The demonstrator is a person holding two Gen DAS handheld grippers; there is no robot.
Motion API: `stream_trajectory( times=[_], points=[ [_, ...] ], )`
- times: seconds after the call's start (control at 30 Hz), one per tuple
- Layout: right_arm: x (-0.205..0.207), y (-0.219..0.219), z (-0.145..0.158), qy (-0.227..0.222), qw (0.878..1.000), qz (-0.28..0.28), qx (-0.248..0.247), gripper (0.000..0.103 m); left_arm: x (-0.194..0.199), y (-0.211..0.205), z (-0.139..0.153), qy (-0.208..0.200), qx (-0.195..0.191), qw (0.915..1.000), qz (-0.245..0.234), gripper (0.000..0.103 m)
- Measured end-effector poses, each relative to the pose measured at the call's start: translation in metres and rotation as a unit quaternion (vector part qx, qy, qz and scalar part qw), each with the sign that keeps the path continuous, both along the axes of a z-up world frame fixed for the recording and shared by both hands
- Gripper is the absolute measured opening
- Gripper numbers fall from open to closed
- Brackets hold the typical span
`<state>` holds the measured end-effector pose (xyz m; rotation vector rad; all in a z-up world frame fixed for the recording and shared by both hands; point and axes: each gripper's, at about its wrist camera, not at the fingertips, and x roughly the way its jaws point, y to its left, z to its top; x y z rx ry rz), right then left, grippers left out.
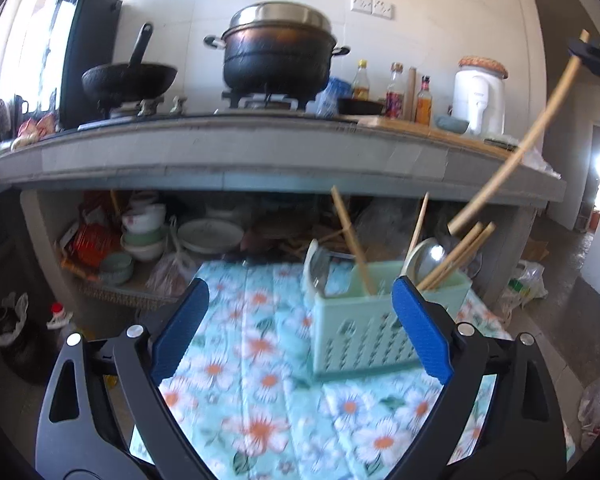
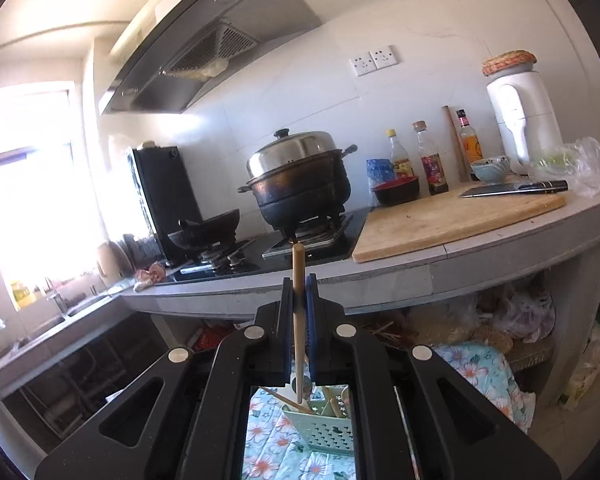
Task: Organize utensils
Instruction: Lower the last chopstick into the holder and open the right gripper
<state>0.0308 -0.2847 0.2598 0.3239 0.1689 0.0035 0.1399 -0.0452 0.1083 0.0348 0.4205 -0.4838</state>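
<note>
Left gripper (image 1: 300, 320) gaping, empty; caddy (image 1: 364, 320) at one o'clock, mostly filled. Right gripper (image 2: 299, 312) clamps chopstick (image 2: 299, 276), unplaced.

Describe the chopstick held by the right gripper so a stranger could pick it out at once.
Start at the flowered tablecloth and find the pale green utensil basket standing on it. Several chopsticks stand in that basket, but one long pale wooden chopstick rises from just above it towards the upper right. Unlike the others, its top end is pinched in the right gripper.
</note>
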Motion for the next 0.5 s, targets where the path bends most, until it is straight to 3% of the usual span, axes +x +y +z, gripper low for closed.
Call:
stream_trajectory(
  times=[0.27, 0.5],
  points=[
    [0.093, 0.038, -0.031, 0.080, 0.992, -0.014, -0.098, 0.006, -0.001, 0.029, -0.029, 0.064, -0.007, 0.9973, 0.034, 0.091],
    [0.124, 0.073, -0.072, 0.120, 0.973, -0.023, -0.194, 0.006, -0.006, 0.033, -0.035, 0.075, -0.006, 0.9964, 0.040, 0.092]
  ],
)
